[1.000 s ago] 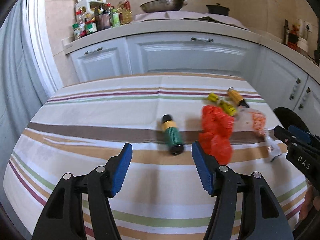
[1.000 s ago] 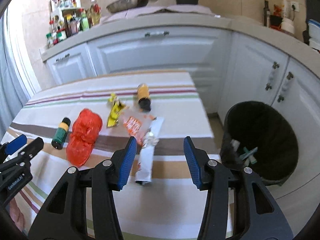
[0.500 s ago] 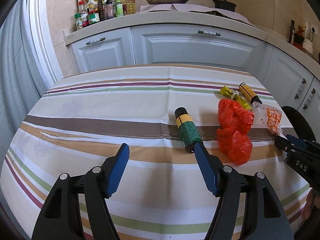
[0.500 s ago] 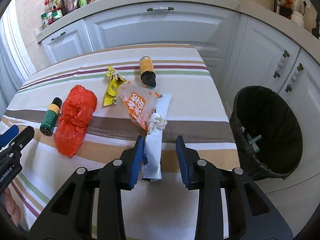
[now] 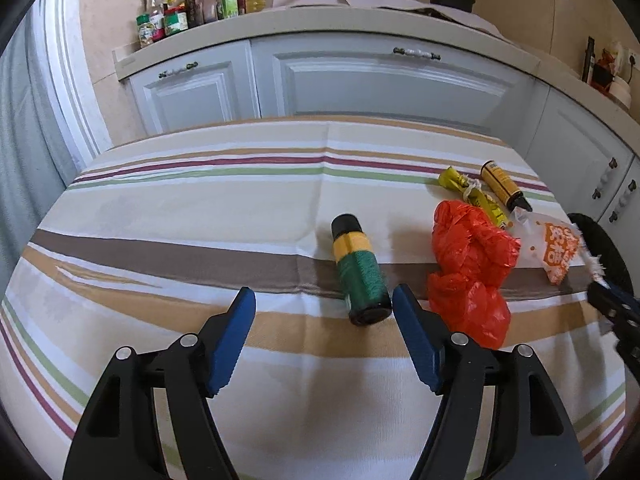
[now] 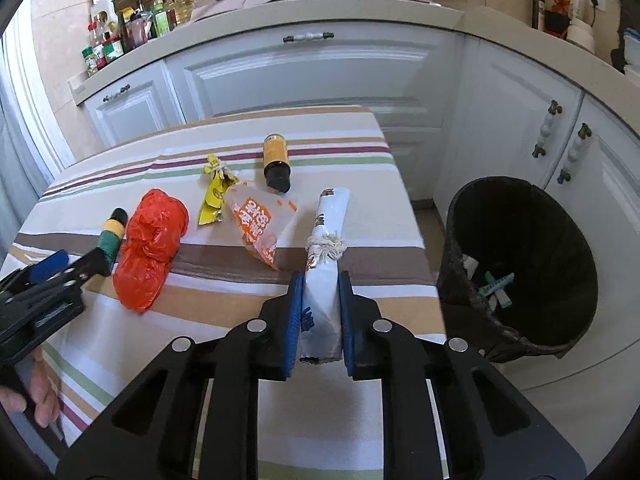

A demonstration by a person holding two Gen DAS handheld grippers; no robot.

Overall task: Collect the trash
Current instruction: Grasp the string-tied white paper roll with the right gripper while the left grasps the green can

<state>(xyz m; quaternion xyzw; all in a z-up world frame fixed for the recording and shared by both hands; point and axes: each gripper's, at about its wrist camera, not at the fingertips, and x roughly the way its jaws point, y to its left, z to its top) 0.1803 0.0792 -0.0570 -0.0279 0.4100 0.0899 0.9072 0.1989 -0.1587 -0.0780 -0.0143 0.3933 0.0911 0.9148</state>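
Right gripper has just been closing and its blue pads now press both sides of the white wrapper, a flattened pack tied with string around its middle, lying near the table's right edge. Left gripper has jaws apart, nothing clamped; green bottle lies on its side on the brown stripe, its base just inside the gap and close to the right-hand pad, contact unclear. Red plastic bag is crumpled just right of that bottle. Orange-printed wrapper lies between the red bag and the white wrapper. Yellow wrapper and orange-label bottle sit further back toward the table's far edge, the bottle on its side. Striped tablecloth covers the table. Black bin stands on the floor off the table's right edge, with a few scraps inside.
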